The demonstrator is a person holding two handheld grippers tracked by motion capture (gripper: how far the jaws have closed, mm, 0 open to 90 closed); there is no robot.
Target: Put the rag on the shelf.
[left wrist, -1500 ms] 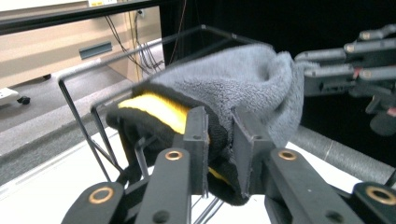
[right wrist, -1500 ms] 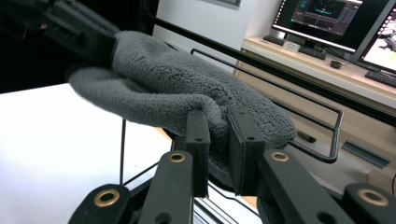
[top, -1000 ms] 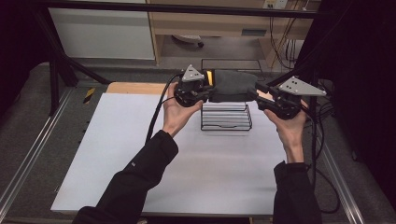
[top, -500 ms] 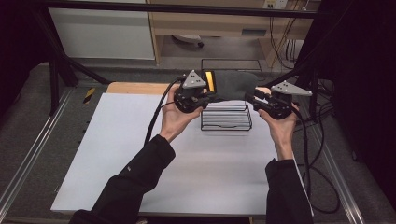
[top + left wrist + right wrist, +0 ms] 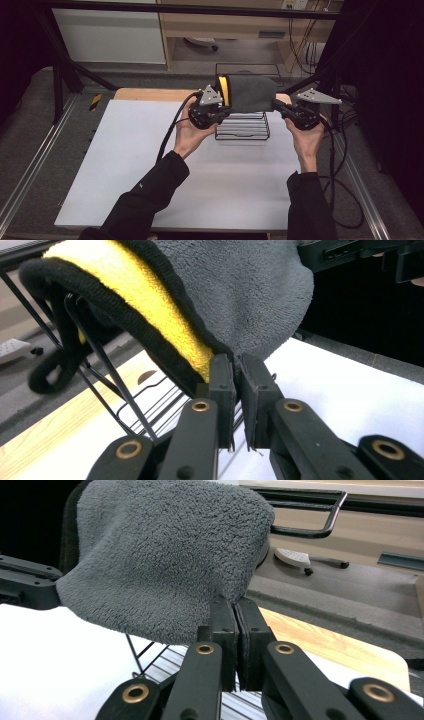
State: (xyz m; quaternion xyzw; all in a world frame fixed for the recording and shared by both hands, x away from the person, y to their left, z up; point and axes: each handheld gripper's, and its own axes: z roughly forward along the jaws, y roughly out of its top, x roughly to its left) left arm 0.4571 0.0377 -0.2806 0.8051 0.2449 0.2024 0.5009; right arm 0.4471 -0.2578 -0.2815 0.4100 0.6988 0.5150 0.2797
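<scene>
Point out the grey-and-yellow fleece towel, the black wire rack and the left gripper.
grey-and-yellow fleece towel (image 5: 252, 92), high view, grey outer face.
black wire rack (image 5: 243, 131), high view, front bars.
left gripper (image 5: 237, 382), left gripper view, between its shut fingertips.

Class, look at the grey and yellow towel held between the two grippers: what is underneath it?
Under the towel stands a black wire rack on the white table cover. The towel drapes over the rack's top bar, hiding its upper part.
</scene>
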